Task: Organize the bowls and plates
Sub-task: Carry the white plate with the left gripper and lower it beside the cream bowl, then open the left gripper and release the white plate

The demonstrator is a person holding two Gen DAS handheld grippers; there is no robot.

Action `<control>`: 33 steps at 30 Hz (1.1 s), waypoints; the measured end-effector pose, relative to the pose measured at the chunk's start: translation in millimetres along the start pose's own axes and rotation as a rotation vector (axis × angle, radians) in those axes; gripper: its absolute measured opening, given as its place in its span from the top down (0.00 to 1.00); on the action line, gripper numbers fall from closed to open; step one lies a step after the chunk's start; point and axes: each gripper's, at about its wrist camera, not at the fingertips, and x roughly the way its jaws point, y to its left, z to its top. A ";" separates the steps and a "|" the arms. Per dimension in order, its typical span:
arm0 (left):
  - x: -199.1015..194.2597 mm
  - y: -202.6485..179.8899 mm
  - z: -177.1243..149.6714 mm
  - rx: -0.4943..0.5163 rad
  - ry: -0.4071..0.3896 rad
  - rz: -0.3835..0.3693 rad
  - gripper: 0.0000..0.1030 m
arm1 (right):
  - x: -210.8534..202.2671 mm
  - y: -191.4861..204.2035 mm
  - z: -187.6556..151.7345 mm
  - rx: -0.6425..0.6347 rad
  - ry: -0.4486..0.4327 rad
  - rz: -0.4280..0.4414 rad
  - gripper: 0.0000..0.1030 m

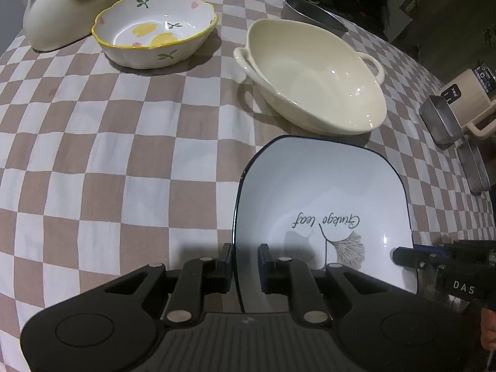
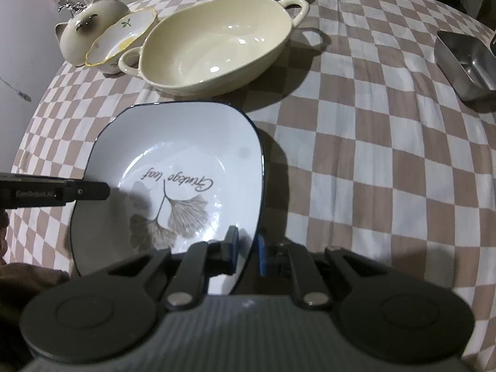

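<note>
Left wrist view: both grippers clamp one square white plate (image 1: 322,204) by its opposite rims, low in the frame.

Left gripper (image 1: 245,263) is closed on the thin dark-blue left rim; right gripper (image 2: 246,252) is closed on the right rim. The plate is glossy, with rounded corners and a leaf print. Just above it stands a smooth cream two-handled bowl (image 1: 313,74); a scalloped flowered bowl (image 1: 155,28) sits upper left. Soft checkered cloth (image 1: 108,155) lies bare at the left.

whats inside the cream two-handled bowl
Nothing: the cream two-handled bowl shows only a bare glossy interior with light reflections. Its near wall hides a strip of the inside in both views.
</note>
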 end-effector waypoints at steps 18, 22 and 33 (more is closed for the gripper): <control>-3.4 0.8 -5.9 0.023 0.007 0.023 0.61 | -2.6 -16.7 -4.8 0.019 -0.018 -0.005 0.79; -4.9 -1.3 -9.4 0.048 0.016 0.029 0.49 | -5.0 -18.2 -7.4 0.023 -0.025 -0.028 0.68; -12.5 -3.9 -15.2 0.064 -0.013 0.038 0.04 | -16.3 -22.7 -21.4 -0.003 -0.054 -0.077 0.23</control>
